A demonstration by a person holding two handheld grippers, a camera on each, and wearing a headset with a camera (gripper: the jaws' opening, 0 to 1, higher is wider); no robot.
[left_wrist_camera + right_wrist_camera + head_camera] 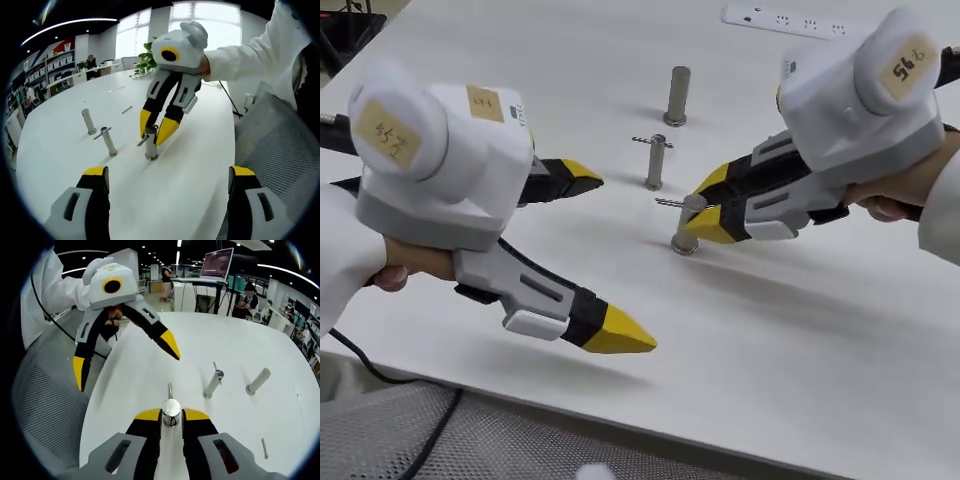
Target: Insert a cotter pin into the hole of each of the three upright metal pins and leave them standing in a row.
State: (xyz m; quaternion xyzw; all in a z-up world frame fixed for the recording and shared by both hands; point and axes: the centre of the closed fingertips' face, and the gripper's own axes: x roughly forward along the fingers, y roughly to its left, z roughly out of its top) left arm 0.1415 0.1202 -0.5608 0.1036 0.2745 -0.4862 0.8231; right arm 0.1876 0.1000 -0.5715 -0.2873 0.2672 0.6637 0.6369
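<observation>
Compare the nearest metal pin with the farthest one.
The nearest pin sits between the right gripper's jaws; the farthest pin stands free. The nearest pin has a cotter pin through its top; the farthest pin carries none. Both stand upright on the white table.

Head view, 2 o'clock: tan sticker (908,65) on top of the right gripper (705,205), handwritten digits, read as "95"; orientation uncertain. 9 o'clock: two tan stickers (388,135) on the left gripper (615,260), handwriting not legible. Right gripper view, 1 o'clock: laptop screen (217,263), text too small to read.
</observation>
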